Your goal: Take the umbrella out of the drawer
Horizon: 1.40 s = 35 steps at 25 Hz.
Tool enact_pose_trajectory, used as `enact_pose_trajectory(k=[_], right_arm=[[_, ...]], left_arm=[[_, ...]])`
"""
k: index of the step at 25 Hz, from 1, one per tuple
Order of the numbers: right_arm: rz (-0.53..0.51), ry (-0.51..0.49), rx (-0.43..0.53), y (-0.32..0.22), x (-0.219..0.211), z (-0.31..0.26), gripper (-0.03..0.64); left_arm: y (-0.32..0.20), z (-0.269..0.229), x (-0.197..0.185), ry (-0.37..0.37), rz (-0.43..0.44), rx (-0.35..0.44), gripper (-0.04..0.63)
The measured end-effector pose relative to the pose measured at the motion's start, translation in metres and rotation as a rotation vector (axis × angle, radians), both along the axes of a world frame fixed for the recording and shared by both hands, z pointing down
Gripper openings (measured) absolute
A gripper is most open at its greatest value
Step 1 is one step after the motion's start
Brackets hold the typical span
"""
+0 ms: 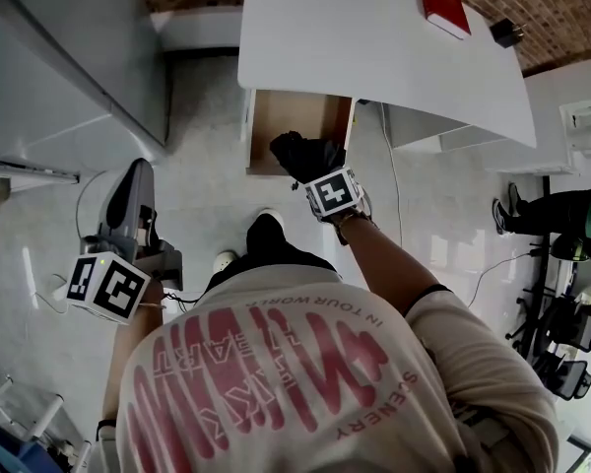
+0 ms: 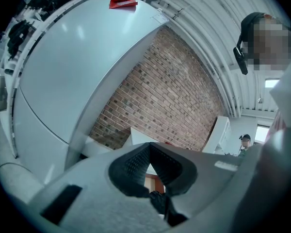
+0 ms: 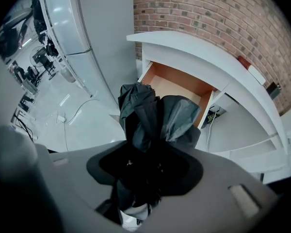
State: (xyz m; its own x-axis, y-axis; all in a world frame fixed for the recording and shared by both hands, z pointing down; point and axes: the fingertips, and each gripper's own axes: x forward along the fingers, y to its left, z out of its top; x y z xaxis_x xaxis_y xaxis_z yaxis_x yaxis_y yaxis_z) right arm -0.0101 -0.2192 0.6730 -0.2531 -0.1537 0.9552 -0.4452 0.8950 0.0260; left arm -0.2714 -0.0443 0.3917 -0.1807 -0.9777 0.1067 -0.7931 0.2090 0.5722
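— Brick wall point(image 3: 208, 8) at the back, white desk point(image 1: 374, 28) in front of it. Where's the umbrella point(image 3: 150, 115)?
— It's a folded black bundle, clamped in the right gripper point(image 3: 145, 166) over the front edge of the open drawer point(image 3: 177, 84) (bare wood inside).
— And the left gripper point(image 2: 149, 152)?
— Off to the side, low over the pale floor point(image 1: 207, 205). Its jaw tips are together with nothing between them.

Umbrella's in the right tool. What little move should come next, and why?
Probably lift it a bit higher and away: the right tool grips the black umbrella just above the front of the open drawer, so it may not be clear yet.
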Motion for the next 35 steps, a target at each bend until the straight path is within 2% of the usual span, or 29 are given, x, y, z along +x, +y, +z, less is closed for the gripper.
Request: enact_pose_trajectory(k=[11,16,21,30,35], right_arm=[[0.173,-0.133,-0.038,0.022,0.004,-0.025,0.212],[0.209,-0.208,-0.042,0.048,-0.005,-0.039,0.212],[0.243,-0.289,-0.031,0.048,-0.016,-0.055,0.211],[0.364,-0.462,-0.059,0.064,-0.029,-0.09,0.21],[0.385,-0.524,-0.039,0.074,-0.029,-0.107,0.21]], left_arm=[[0.005,-0.006,0.015,-0.003,0.049,0.018,0.003],[0.023,-0.006,0.02,-0.004,0.066,0.03,0.003],[0.017,-0.007,0.024,-0.015,0.093,0.036,0.003],[0.029,-0.015,0.032,-0.032,0.13,0.048,0.003],[0.037,-0.021,0.033,-0.044,0.136,0.06,0.003]])
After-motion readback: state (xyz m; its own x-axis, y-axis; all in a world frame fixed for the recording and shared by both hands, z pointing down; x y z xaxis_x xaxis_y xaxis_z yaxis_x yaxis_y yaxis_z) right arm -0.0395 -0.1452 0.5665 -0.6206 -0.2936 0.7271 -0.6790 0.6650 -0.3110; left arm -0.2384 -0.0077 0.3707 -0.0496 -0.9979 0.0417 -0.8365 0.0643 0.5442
